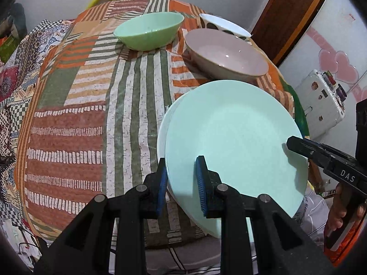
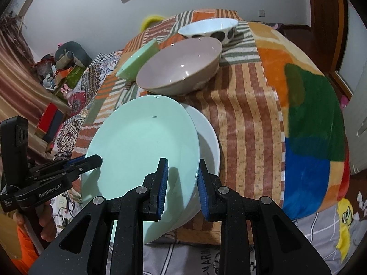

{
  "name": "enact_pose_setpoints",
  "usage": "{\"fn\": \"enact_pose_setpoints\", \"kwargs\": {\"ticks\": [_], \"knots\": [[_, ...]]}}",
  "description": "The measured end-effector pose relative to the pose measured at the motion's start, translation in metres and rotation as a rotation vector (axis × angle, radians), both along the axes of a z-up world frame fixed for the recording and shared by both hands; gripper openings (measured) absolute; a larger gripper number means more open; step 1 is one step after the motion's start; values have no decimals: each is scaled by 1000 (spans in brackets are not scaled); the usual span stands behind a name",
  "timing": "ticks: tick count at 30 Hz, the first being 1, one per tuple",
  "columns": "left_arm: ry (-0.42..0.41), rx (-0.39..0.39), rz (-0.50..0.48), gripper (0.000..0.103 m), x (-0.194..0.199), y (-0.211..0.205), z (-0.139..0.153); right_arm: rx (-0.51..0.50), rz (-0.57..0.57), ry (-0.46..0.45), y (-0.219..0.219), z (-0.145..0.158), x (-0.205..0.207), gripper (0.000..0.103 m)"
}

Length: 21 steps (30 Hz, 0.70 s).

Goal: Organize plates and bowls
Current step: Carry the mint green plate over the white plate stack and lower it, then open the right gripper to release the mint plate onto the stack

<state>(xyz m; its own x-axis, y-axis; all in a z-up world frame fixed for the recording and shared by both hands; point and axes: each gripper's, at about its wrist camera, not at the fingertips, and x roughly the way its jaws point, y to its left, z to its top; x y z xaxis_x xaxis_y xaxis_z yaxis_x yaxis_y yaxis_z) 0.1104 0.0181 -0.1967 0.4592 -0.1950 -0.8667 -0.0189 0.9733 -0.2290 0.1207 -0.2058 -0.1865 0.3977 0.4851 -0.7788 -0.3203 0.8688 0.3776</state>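
The round mint-green plate (image 1: 234,137) looks like glazed ceramic or melamine, smooth with a soft satin sheen, and the white plate (image 2: 207,135) under it shines more glossily. Farther off, the taupe-pink bowl (image 1: 227,56) is smooth and glossy, with small bright highlights inside; the pale green bowl (image 1: 149,31) has a duller, semi-matt finish, and the white bowl with dark spots (image 2: 209,29) looks glazed. The striped patchwork cloth (image 1: 96,105) beneath is matt printed fabric with a grainy, crackled print. The black gripper fingers (image 1: 152,194) look like matt, speckled plastic with ribbed blue rubbery pads (image 2: 163,183) and bright metal pins.
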Motion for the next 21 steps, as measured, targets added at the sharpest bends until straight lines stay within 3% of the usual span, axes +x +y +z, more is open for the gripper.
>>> {"fn": "enact_pose_setpoints", "kwargs": {"ticks": [9,21], "knots": [[10,9,-9,23,12,-3,-9,-7,-15,26,-1,-6,3,24],[-27,114,-15,23,15,-7,-8,-7,-5,42,1,-12,7,24]]}}
